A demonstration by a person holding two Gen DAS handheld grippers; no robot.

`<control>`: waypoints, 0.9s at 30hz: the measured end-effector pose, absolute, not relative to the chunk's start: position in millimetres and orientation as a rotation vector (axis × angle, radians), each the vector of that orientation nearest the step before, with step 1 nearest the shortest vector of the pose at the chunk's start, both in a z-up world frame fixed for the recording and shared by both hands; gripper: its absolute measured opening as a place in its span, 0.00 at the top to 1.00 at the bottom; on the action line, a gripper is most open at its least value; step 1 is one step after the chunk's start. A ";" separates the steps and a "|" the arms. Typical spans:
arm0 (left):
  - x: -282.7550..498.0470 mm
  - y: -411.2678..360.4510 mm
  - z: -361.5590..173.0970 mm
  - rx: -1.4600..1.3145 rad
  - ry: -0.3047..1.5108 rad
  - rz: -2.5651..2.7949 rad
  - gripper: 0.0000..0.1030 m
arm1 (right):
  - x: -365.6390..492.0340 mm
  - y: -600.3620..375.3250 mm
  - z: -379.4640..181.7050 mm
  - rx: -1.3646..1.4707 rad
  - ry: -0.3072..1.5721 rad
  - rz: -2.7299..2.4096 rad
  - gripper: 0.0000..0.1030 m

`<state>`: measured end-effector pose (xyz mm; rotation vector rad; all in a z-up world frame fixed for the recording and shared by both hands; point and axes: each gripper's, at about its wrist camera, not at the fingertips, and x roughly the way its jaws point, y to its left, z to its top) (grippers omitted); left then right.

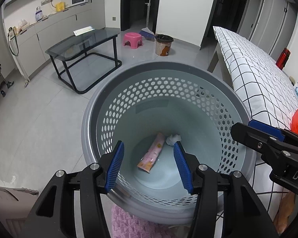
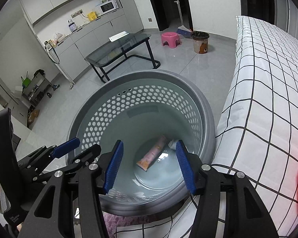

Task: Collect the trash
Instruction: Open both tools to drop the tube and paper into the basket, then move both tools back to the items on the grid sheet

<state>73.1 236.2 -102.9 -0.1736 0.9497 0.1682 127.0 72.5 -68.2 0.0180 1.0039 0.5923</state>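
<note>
A bed (image 2: 268,99) with a white, black-gridded sheet runs along one side. Just beside it stands a round pale-blue plastic basket (image 1: 101,119), its smooth wall pierced with hexagonal holes. Both grippers hang over its mouth: the left gripper (image 1: 149,164) and the right gripper (image 2: 149,164) each have ribbed blue pads spread apart with nothing between them. On the basket's floor lie a flat pink wrapper (image 1: 151,155), its print too blurred to read, and touching its far end a small crumpled white tissue (image 1: 173,138)
</note>
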 end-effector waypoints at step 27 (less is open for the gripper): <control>39.0 178.4 -40.1 -0.133 0.796 0.074 0.21 | 54.8 -28.5 8.5 0.092 0.796 0.463 0.37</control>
